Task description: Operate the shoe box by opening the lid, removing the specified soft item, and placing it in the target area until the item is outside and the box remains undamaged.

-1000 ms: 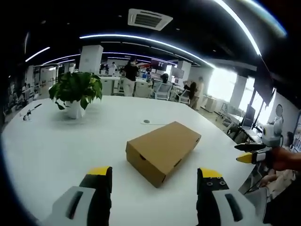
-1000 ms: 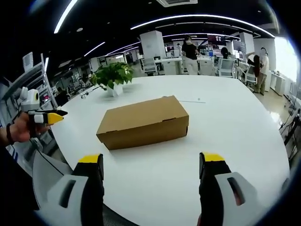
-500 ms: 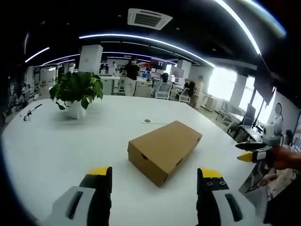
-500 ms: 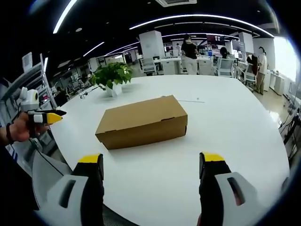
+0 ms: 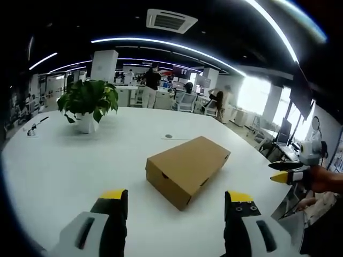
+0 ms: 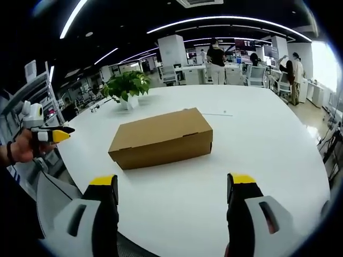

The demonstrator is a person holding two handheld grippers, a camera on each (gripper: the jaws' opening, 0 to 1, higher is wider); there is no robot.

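A: Where does the cardboard shoe box sit?
B: Lid closed, on the white table, at one o'clock from the left gripper; potted plant at ten o'clock.
A: And the jaws?
B: Both spread apart; the right gripper holds nothing either.

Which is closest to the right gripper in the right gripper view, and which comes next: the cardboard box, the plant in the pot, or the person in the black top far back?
1. The cardboard box: nearest, lid shut, on the white table just ahead of the right gripper.
2. The potted plant: farther back, toward the table's far left.
3. The person in the black top: farthest, standing beyond the table.
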